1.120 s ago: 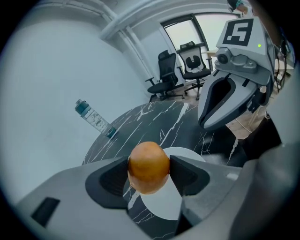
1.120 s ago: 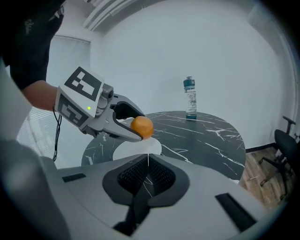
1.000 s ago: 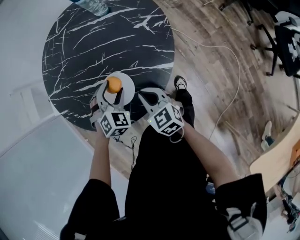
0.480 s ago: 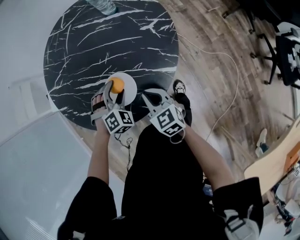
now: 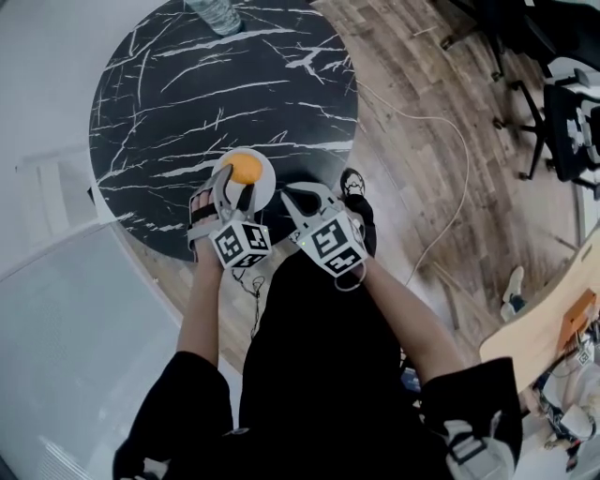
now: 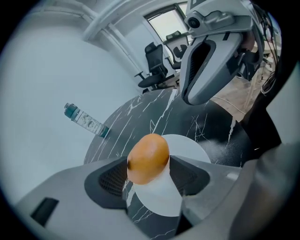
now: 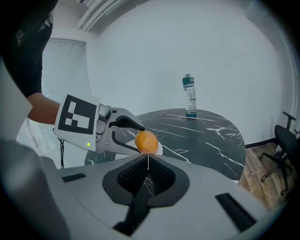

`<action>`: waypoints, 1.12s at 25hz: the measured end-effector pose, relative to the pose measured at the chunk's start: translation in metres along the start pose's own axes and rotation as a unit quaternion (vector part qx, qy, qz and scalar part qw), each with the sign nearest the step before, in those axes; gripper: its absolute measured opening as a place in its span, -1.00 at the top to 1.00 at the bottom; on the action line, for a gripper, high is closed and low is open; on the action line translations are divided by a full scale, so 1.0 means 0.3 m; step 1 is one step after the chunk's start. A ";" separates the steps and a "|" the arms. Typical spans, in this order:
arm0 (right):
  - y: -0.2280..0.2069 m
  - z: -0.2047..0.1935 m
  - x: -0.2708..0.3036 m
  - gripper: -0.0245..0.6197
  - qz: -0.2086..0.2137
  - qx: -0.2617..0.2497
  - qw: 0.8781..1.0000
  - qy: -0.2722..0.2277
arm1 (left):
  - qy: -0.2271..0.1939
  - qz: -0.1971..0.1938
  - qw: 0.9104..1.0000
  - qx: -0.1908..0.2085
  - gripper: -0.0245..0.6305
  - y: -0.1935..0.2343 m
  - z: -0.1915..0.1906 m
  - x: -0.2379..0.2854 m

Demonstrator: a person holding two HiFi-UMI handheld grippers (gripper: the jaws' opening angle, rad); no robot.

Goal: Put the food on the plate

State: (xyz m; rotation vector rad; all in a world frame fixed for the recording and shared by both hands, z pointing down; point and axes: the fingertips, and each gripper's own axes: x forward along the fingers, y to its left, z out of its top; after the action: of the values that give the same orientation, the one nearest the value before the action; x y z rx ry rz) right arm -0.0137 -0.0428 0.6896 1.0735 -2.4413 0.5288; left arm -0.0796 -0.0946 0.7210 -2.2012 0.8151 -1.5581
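Note:
An orange, rounded piece of food (image 5: 246, 169) sits between the jaws of my left gripper (image 5: 234, 182), which is shut on it. It hangs just over a small white plate (image 5: 264, 186) at the near edge of the round black marble table (image 5: 187, 94). In the left gripper view the food (image 6: 148, 158) is pressed by both pads, with the plate (image 6: 190, 149) below. My right gripper (image 5: 298, 195) is to the right of the plate, shut and empty. In the right gripper view the food (image 7: 146, 141) shows just beyond the closed jaws.
A clear water bottle (image 5: 217, 14) with a teal cap stands at the table's far edge. A cable (image 5: 450, 178) lies on the wooden floor to the right. Office chairs (image 5: 562, 103) stand far right. A white wall is on the left.
The left gripper has shifted a little to the right with the food, further over the plate. The right gripper has kept its place beside it, still shut.

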 end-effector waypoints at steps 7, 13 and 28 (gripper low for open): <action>0.008 0.010 -0.019 0.93 0.001 -0.007 1.000 0.014 | -0.012 0.009 1.000 -0.023 0.09 -0.023 0.006 -0.034; 0.035 0.035 -0.056 0.93 0.006 -0.030 0.999 0.028 | -0.024 0.018 0.998 -0.055 0.09 -0.051 -0.002 -0.065; 0.129 0.202 -0.035 0.92 0.016 -0.120 0.992 0.031 | -0.021 0.052 0.973 -0.223 0.09 -0.020 -0.141 -0.226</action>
State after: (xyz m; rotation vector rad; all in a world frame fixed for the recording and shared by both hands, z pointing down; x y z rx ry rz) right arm -0.0500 -0.0422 0.6265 0.9066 -2.3978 0.2655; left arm -0.1339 -0.0456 0.6884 -2.4298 1.3548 -1.3737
